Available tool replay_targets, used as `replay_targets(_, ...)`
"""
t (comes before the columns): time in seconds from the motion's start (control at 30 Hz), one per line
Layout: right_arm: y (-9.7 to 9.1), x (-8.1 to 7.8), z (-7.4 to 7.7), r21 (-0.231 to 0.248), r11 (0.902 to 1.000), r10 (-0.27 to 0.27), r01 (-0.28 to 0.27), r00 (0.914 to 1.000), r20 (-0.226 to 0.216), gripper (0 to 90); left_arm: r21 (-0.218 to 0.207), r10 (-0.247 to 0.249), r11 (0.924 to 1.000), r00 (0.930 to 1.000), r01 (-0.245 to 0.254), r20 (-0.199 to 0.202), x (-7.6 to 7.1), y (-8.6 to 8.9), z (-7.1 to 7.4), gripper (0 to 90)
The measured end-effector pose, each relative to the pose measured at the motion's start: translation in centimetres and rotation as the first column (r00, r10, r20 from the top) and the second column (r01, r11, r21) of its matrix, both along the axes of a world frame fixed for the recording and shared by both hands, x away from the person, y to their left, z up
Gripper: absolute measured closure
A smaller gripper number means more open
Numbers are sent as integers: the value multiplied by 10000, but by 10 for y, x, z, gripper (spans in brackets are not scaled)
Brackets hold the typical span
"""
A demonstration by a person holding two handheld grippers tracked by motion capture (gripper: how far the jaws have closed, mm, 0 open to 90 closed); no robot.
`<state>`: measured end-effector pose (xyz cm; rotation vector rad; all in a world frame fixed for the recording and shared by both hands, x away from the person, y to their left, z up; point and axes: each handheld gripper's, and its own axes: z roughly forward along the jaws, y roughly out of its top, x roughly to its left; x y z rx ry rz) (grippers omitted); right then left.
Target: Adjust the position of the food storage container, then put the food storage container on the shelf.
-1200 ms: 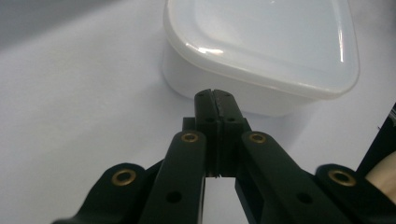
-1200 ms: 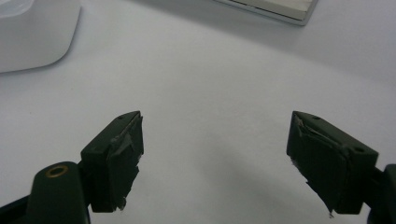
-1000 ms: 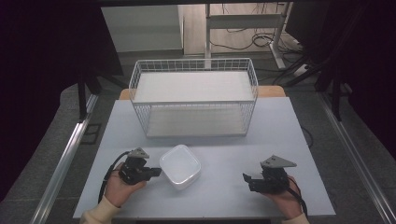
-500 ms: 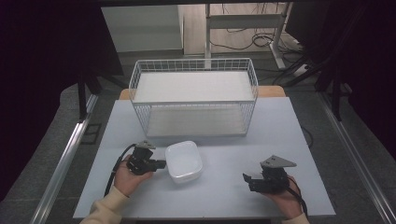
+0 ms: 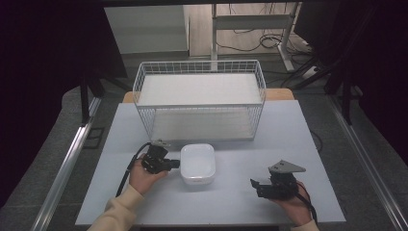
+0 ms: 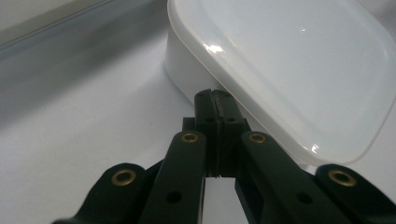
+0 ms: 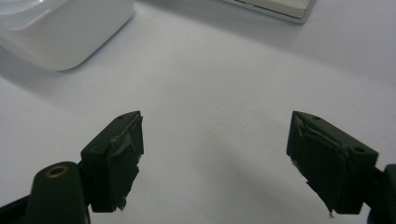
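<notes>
Lidded white container (image 5: 197,163) before wire basket (image 5: 199,103)

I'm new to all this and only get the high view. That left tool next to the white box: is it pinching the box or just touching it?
Observer: Just touching. In the left gripper view the left tool has its jaws shut on each other with nothing between them, and their tips meet the side wall of the white box.
Operator: Is the box open on top?
Observer: No, a translucent lid sits on it, and its rim overhangs the tips.
Operator: And the other one?
Observer: In the right gripper view the right tool has its jaws wide apart over the bare table, with nothing between them.
</notes>
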<state>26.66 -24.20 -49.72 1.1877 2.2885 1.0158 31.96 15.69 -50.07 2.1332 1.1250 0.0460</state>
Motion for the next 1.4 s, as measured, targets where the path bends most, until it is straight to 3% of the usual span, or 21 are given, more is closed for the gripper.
replay_targets(0.5,0,0,1,9,10000,-3,3,10000,45,189,-118,-187,9998,9998,187,1,-1,-11,0,899)
replay_targets(0.63,0,-2,3,122,9999,-55,53,9999,154,189,-31,-123,9999,9994,124,334,-13,2,9,899)
replay_targets(0.7,0,-2,4,191,9998,-68,64,9998,201,189,-159,-36,9999,9992,42,402,-17,7,12,898)
replay_targets(0.77,-1,-2,7,587,9982,-155,143,9997,198,189,-599,297,9979,9966,-252,768,-29,19,21,882)
replay_targets(0.83,0,-3,9,772,9970,-105,87,9997,240,190,-743,432,9966,9948,-365,917,-34,21,24,786)
replay_targets(0.87,0,-3,10,847,9964,-38,14,9996,285,191,-903,754,9938,9898,-646,1212,-42,25,28,701)
replay_targets(0.93,1,-5,12,943,9955,64,-98,9993,365,193,-974,1007,9914,9856,-878,1361,-48,27,30,551)
replay_targets(1.07,3,-5,13,1113,9934,224,-267,9990,394,196,-1123,1206,9879,9852,-1070,1216,-50,28,30,399)
replay_targets(1.23,7,-4,15,1287,9906,401,-460,9980,484,202,-1362,1403,9827,9843,-1253,1067,-50,31,31,309)
replay_targets(1.4,9,-3,15,1322,9894,542,-607,9972,521,202,-1547,1441,9797,9844,-1275,1010,-51,33,33,281)
